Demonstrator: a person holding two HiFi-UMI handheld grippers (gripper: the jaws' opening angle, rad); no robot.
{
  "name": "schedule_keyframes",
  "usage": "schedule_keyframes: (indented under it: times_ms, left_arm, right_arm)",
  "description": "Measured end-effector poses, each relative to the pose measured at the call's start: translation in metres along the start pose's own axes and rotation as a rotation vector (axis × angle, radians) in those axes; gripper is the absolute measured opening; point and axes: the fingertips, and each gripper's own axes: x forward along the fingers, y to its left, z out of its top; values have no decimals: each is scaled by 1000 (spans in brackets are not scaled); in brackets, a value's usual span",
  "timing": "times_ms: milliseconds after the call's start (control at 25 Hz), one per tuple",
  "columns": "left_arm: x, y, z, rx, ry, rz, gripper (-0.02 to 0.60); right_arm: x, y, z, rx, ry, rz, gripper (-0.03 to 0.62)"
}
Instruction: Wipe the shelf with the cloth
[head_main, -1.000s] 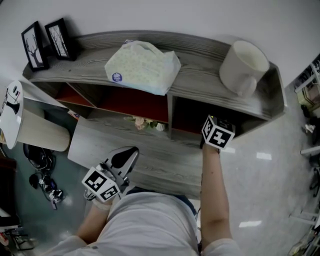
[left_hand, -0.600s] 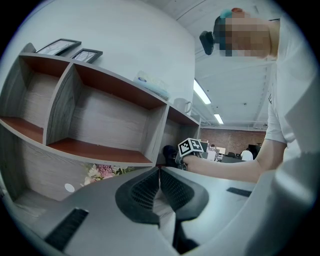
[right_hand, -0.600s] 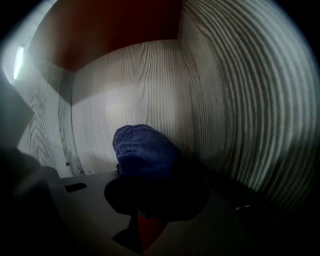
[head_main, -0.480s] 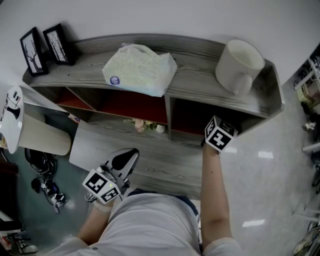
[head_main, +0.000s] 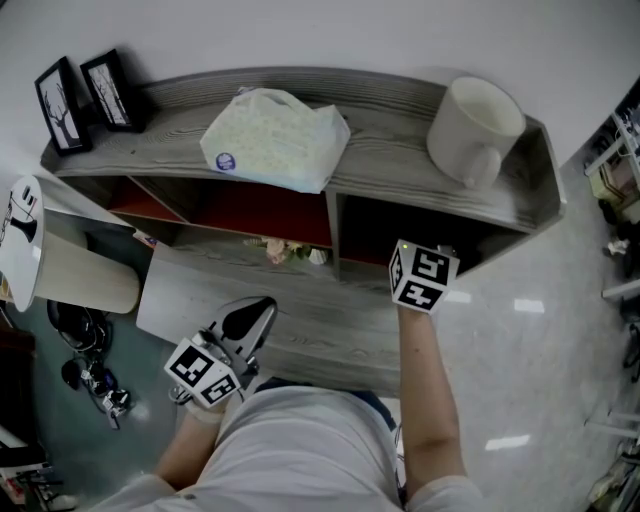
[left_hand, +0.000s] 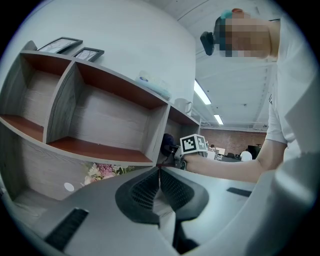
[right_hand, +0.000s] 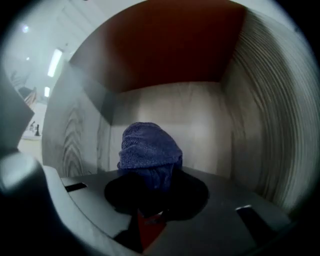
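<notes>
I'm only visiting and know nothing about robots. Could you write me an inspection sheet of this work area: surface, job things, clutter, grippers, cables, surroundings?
Surface: grey wood-grain shelf unit, open compartments with reddish-brown insides.
Job's things: blue cloth, bunched up, inside a compartment.
Clutter: two picture frames, a patterned white pack and a white mug on top; flowers on the lower level.
Grippers: left gripper shut and empty, near the person's body; right gripper shut on the blue cloth.
Cables: dark tangle on the floor at left, possibly cables; cannot tell.
Surroundings: white wall, glossy floor.
</notes>
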Motion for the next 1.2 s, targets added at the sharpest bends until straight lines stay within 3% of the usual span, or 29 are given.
schedule_keyframes:
  times_ms: [200, 320, 560, 1200]
  left_arm:
    - [-5, 2, 1, -3, -7, 10, 20]
    - [-10, 5, 1, -5, -13, 19, 20]
    - [-18, 5, -3, -18, -16, 27, 20]
    - [-7, -11, -8, -18, -1, -27, 20]
  right_arm:
    - [7, 60, 35, -189, -39, 155, 92]
    - [15, 82, 49, -264, -45, 205, 92]
    - [14, 99, 53, -354, -31, 238, 92]
    - [-59, 125, 85, -497, -198, 228, 92]
